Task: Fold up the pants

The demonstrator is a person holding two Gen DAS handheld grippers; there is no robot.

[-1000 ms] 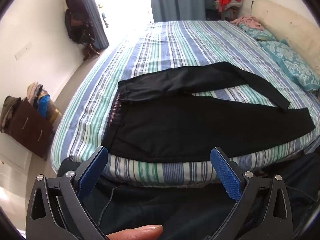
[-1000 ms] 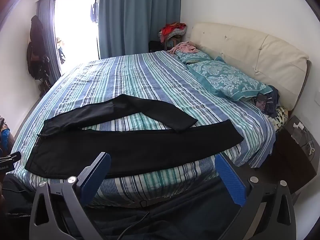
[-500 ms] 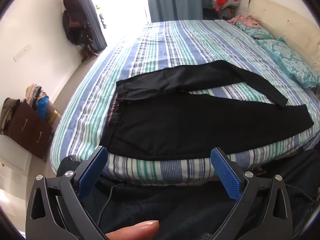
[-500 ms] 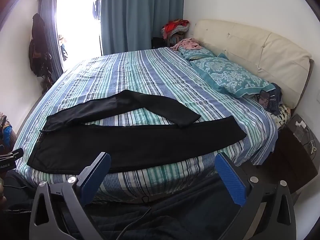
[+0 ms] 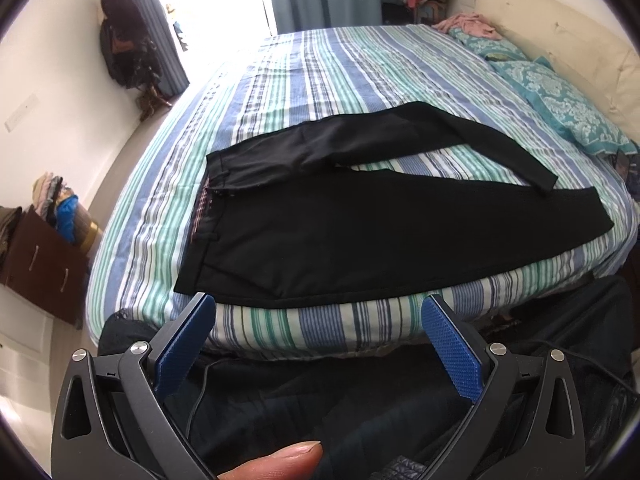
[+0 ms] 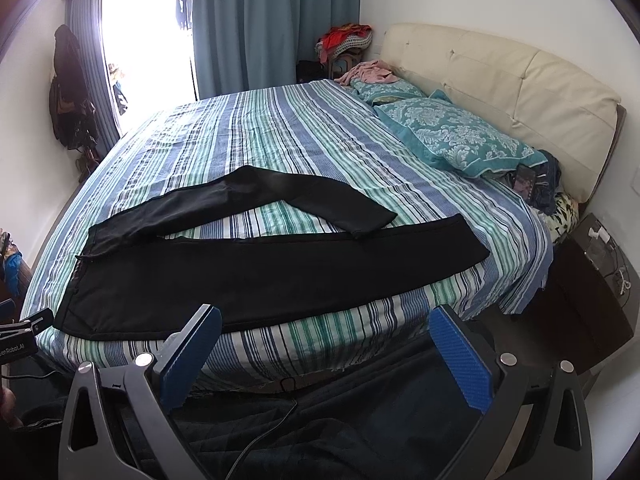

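Pants lying flat along the near edge of the bed, waistband to the left, far leg angled away and just crossing the near leg's cuff. Nothing folded yet. Hovering short of the bed: left claw spread wide, gripping nothing; right claw likewise spread and empty. Probably best: taking the far leg at cuff and hip, lifting low, laying it over the near leg, seams matching. Avoiding snagging the striped sheet underneath.
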